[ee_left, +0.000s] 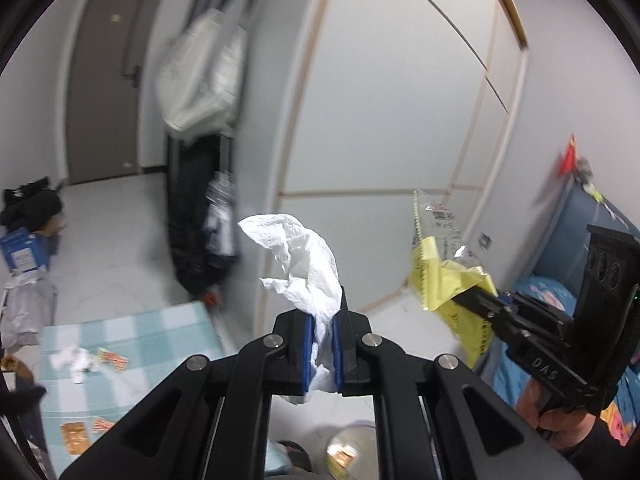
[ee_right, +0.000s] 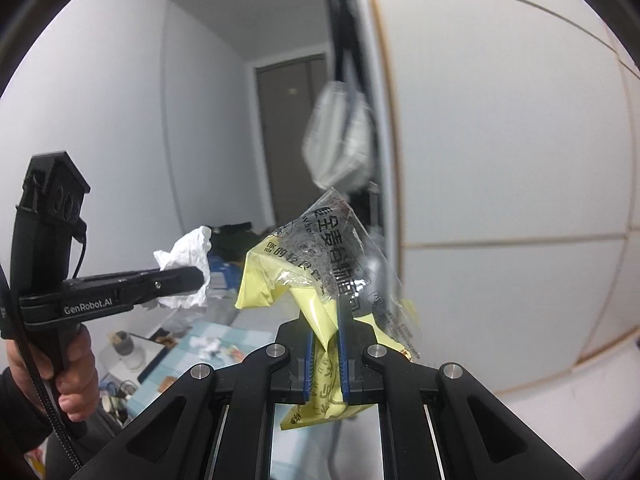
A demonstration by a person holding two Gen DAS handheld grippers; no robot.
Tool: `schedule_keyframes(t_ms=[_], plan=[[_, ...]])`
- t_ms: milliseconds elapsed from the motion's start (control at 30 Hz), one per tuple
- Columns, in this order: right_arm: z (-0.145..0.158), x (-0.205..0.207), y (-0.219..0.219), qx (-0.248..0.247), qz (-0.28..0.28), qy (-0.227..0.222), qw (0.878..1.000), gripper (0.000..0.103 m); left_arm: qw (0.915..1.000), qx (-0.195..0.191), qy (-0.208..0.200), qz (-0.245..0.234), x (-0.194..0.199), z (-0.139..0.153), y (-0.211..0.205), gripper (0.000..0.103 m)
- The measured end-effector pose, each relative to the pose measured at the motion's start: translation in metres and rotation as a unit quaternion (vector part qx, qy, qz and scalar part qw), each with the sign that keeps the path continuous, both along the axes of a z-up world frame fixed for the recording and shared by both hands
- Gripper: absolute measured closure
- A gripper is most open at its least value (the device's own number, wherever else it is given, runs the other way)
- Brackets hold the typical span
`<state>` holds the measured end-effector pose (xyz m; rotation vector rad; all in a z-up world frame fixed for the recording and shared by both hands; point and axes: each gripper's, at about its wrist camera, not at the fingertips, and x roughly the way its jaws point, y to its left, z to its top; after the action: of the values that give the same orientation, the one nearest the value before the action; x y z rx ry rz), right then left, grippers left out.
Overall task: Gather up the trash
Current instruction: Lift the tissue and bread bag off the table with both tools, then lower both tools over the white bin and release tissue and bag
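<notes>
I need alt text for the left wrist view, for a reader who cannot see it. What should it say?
The left gripper is shut on a crumpled white tissue, held up in the air. To its right, the right gripper is shut on a yellow and clear plastic wrapper. Lower left, a checked table holds more tissue scraps and small wrappers.

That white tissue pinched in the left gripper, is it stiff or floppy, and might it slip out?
The tissue is probably soft yet very light: it stands crumpled above the left gripper without drooping. Slipping looks unlikely, since the pads squeeze a thick wad. It would likely tear if tugged hard.
</notes>
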<state>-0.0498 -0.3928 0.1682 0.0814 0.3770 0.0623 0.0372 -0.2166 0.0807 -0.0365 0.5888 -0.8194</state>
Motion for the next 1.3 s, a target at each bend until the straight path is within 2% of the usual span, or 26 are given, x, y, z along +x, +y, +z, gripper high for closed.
schedule_keyframes(t_ms=[133, 267, 433, 533, 633, 700, 733, 800, 900, 1067, 1133, 1200, 1233, 1300], plan=[[-0.031, -0.015, -0.041, 0.026, -0.042, 0.026, 0.998, 0.094, 0.9988, 0.027, 0.018, -0.038, -0.005, -0.018, -0.037, 0.098], [-0.062, -0.031, -0.077, 0.062, -0.074, 0.052, 0.994, 0.094, 0.9923, 0.068, 0.062, -0.083, 0.001, -0.050, -0.073, 0.098], [-0.106, -0.054, -0.118, 0.105, -0.115, 0.096, 0.983, 0.094, 0.9731, 0.164, 0.093, -0.132, 0.001, -0.096, -0.125, 0.098], [-0.137, -0.062, -0.138, 0.125, -0.140, 0.136, 0.973, 0.094, 0.9566, 0.209, 0.116, -0.166, -0.003, -0.120, -0.148, 0.098], [-0.164, -0.071, -0.159, 0.154, -0.153, 0.172, 0.961, 0.094, 0.9320, 0.250, 0.175, -0.195, -0.005, -0.152, -0.167, 0.098], [-0.188, -0.071, -0.169, 0.205, -0.155, 0.194, 0.947, 0.094, 0.9145, 0.265, 0.228, -0.205, -0.005, -0.174, -0.176, 0.098], [-0.205, -0.072, -0.176, 0.249, -0.159, 0.205, 0.933, 0.094, 0.9072, 0.271, 0.249, -0.204, -0.005, -0.185, -0.178, 0.098], [-0.234, -0.072, -0.186, 0.302, -0.170, 0.227, 0.910, 0.094, 0.8910, 0.288, 0.279, -0.212, -0.008, -0.198, -0.186, 0.098], [-0.264, -0.074, -0.197, 0.344, -0.187, 0.247, 0.887, 0.094, 0.8653, 0.324, 0.314, -0.219, -0.013, -0.221, -0.201, 0.098], [-0.293, -0.075, -0.197, 0.365, -0.214, 0.277, 0.863, 0.094, 0.8196, 0.391, 0.349, -0.231, -0.014, -0.264, -0.219, 0.098], [-0.303, -0.069, -0.195, 0.375, -0.226, 0.285, 0.853, 0.094, 0.8051, 0.414, 0.350, -0.241, -0.017, -0.279, -0.224, 0.098], [-0.311, -0.072, -0.194, 0.378, -0.235, 0.291, 0.847, 0.094, 0.7875, 0.423, 0.370, -0.252, -0.020, -0.292, -0.230, 0.098], [-0.319, -0.073, -0.194, 0.378, -0.239, 0.293, 0.845, 0.094, 0.7805, 0.426, 0.378, -0.258, -0.020, -0.298, -0.232, 0.098], [-0.328, -0.076, -0.187, 0.379, -0.253, 0.295, 0.840, 0.094, 0.7782, 0.435, 0.370, -0.262, -0.017, -0.306, -0.238, 0.098]])
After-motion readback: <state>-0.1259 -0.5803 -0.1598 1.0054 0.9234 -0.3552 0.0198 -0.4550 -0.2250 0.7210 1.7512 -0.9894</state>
